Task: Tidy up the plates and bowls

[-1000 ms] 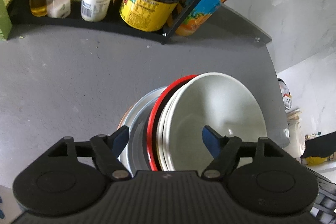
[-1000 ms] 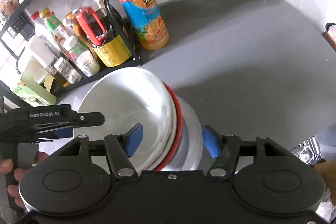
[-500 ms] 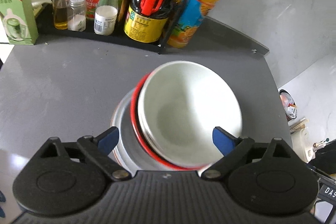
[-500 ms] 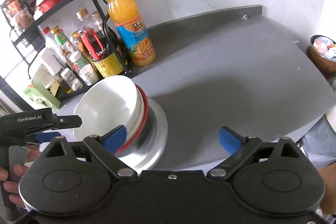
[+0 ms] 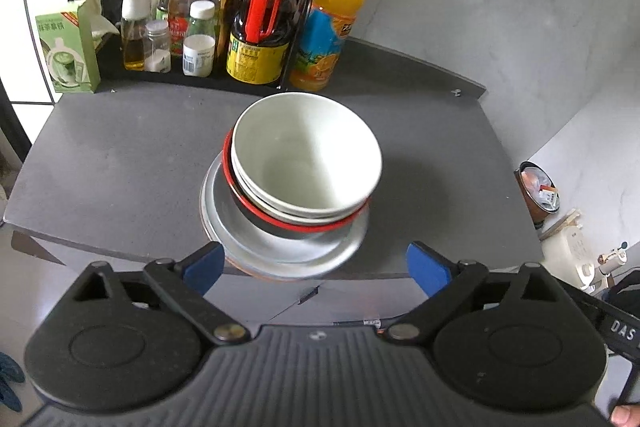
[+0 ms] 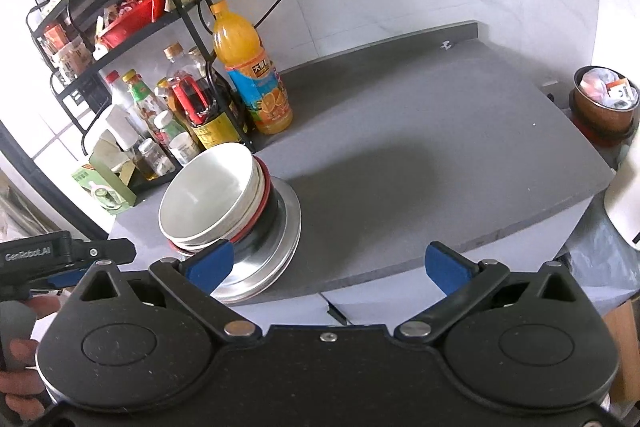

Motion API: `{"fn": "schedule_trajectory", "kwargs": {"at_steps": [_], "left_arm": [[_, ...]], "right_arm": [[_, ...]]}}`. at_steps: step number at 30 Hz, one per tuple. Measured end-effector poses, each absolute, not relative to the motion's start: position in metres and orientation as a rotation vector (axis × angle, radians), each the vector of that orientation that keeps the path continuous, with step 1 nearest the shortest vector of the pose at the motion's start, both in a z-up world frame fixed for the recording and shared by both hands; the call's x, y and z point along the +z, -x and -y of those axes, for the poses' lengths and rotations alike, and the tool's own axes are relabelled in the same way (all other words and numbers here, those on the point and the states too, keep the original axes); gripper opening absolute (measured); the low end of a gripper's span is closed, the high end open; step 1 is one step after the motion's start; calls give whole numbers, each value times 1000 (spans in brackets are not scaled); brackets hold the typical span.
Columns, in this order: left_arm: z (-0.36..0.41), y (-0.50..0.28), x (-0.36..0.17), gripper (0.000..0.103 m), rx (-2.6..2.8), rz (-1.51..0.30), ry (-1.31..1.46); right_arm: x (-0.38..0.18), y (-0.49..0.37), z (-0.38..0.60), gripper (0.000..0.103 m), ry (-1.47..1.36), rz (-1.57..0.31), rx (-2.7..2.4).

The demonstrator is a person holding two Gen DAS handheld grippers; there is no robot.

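White bowls (image 5: 306,155) sit nested on the red-rimmed bowl (image 5: 320,225) and metal plates (image 5: 280,251) at the tabletop (image 5: 120,163) front edge; both tools (image 5: 314,265) (image 6: 326,263) gape empty, so stacking appears complete.

A grey countertop (image 5: 120,163) carried a stack near its front edge: a metal plate (image 5: 280,251) lay directly on it. At the far side stood an orange juice bottle (image 5: 332,23), a black rack (image 5: 168,79) and a green carton (image 5: 68,51).

Bowls (image 5: 306,151) nested on plates (image 5: 280,247), counter (image 5: 120,163) front edge; rack (image 5: 200,75) behind.
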State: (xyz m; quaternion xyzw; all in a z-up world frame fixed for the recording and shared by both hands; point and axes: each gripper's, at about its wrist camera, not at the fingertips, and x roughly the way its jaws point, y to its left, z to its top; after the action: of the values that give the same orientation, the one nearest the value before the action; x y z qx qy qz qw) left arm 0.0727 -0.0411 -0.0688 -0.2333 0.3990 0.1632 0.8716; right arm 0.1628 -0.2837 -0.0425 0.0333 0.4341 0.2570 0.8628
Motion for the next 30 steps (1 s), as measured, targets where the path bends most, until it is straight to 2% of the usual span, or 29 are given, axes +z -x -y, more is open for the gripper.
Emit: {"fn": "schedule_trajectory", "kwargs": {"at_steps": [11,30], "left_arm": [[45,-40,-58,102,301,-814,448],[-4,24,-43,102,171,-818,306]], "right_arm": [[-29,-132,281,103,-57,-877,495],[-8,-35,218,103,-46,-795,355]]}}
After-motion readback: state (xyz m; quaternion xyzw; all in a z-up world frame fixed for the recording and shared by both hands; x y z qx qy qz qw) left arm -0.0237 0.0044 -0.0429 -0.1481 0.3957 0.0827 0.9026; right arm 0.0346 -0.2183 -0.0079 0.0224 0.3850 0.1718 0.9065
